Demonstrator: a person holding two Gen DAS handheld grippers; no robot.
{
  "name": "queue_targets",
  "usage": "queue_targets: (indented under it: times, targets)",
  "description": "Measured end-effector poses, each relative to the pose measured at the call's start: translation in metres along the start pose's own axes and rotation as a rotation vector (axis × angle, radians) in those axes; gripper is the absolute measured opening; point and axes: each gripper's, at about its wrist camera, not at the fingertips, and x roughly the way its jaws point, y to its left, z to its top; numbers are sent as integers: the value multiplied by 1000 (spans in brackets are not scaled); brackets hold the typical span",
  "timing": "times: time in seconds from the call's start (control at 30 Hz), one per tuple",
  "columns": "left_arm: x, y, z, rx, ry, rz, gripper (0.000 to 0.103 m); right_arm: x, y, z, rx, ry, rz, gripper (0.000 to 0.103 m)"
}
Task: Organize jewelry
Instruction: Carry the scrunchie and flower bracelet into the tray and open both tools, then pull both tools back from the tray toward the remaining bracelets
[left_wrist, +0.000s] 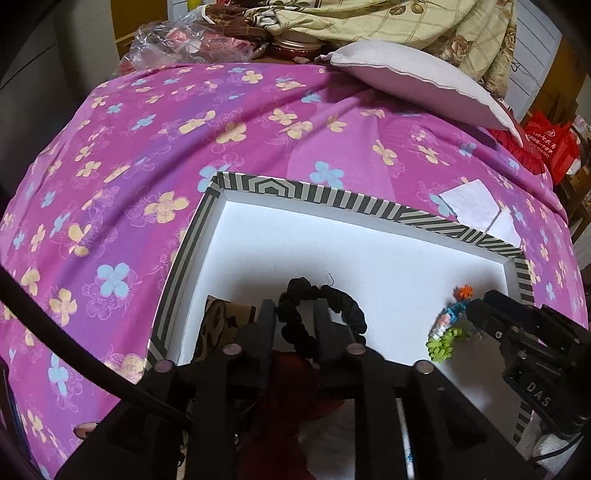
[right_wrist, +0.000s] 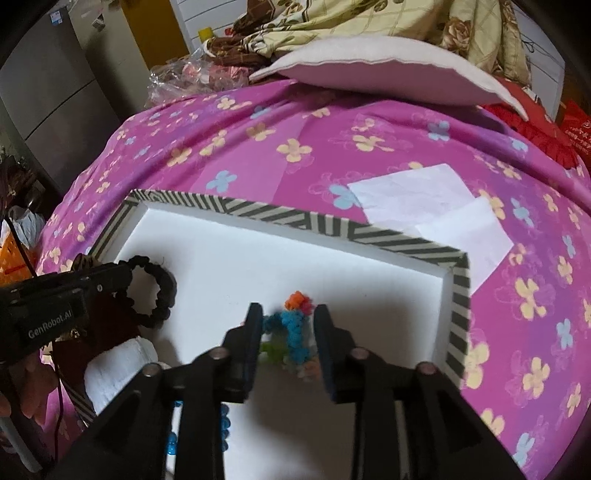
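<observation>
While both grippers hang over the striped box (left_wrist: 332, 195), I note its white floor holds two items. Black scrunchie (left_wrist: 325, 306) lies at 9 o'clock between the released left gripper (left_wrist: 295, 314) fingers. Multicoloured bracelet (right_wrist: 291, 328) lies at 3 o'clock, between the released right gripper (right_wrist: 288, 325) fingers.

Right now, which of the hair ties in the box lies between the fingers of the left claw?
The black scrunchie, a plain dark ring at the left claw. The multicoloured tie, orange, blue and green, lies apart at the right claw.
</observation>
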Motion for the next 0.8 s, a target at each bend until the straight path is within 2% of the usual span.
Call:
queue_targets:
  times: [0.13, 0.2, 0.27, 0.37, 0.43, 0.53, 0.8]
  targets:
    - [-4, 0, -2, -7, -2, -14, 42, -10, -3, -3, 12, -12, -2, 44]
    - [-7, -1, -3, -8, -2, -22, 43, -14, -5, -4, 19, -19, -1, 52]
    - [-11, -2, -5, -5, -5, -23, 43, -20, -6, -6, 25, -26, 1, 56]
    - [-18, -2, -7, -8, -9, -33, 44, -28, -6, -10, 27, -33, 5, 56]
    - [-23, 0, -8, -26, -9, -55, 50, -33, -4, -12, 24, -32, 7, 56]
    - [-31, 3, -8, -46, -7, -99, 54, -40, -2, -16, 21, -35, 8, 58]
    - [-56, 12, -18, -68, -8, -123, 54, -66, 3, -32, 14, -48, 13, 61]
